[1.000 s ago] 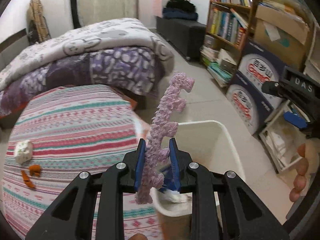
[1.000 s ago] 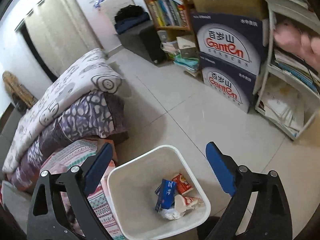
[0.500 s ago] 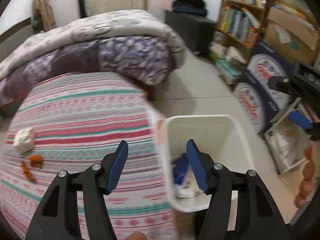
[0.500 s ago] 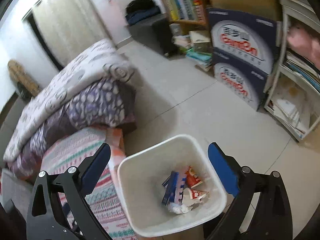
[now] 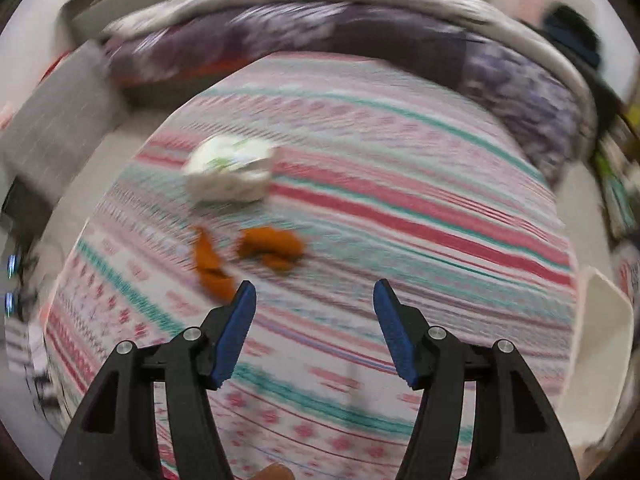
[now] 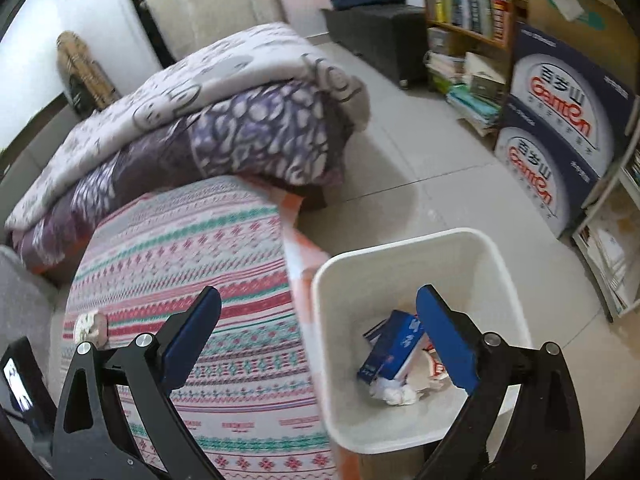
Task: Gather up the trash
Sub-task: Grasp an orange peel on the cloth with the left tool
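Note:
My left gripper [image 5: 314, 294] is open and empty above the striped cloth [image 5: 400, 184]. The view is blurred by motion. A crumpled white wrapper [image 5: 230, 170] and orange peel pieces [image 5: 272, 246] lie on the cloth ahead of it, a little to the left. My right gripper [image 6: 318, 300] is open and empty above the near rim of the white bin [image 6: 504, 264]. The bin holds a blue box [image 6: 390, 346], a red-and-white packet and crumpled paper. The wrapper also shows in the right wrist view [image 6: 90, 326].
Folded purple and grey quilts [image 6: 224, 120] lie behind the striped cloth. Blue cartons [image 6: 560, 128] and bookshelves [image 6: 468, 4] stand at the right. A grey cushion [image 5: 56, 128] is at the left. The bin's edge [image 5: 604, 320] shows at the right of the left wrist view.
My left gripper opened and let go of the fuzzy purple piece over the bin, then swung left over the cloth toward the wrapper and peels. My right gripper shifted slightly left.

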Demonstrator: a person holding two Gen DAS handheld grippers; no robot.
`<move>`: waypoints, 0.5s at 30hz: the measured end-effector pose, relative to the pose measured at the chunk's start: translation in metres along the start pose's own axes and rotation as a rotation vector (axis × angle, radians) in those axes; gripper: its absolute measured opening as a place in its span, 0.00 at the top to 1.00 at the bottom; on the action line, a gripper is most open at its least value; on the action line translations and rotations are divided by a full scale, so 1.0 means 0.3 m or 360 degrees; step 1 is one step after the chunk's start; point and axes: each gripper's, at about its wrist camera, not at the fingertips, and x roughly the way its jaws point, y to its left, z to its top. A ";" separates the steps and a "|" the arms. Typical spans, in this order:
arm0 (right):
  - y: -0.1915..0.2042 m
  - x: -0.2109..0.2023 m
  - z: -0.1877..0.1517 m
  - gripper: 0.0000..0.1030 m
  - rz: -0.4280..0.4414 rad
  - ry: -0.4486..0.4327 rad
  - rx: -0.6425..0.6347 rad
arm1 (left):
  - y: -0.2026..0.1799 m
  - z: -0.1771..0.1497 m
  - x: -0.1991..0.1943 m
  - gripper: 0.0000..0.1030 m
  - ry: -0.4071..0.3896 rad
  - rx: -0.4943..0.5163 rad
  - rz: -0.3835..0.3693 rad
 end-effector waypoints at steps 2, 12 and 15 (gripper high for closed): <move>0.045 0.017 -0.012 0.09 0.0008 0.0016 -0.0036 | 0.070 0.014 0.038 0.41 0.0037 -0.0091 0.0049; 0.258 0.092 -0.088 0.09 0.0067 0.0055 -0.0290 | 0.281 0.033 0.191 0.55 0.0209 -0.0351 0.0049; 0.319 0.116 -0.114 0.09 0.0120 0.0075 -0.0383 | 0.289 0.034 0.220 0.73 0.0265 -0.0361 -0.0025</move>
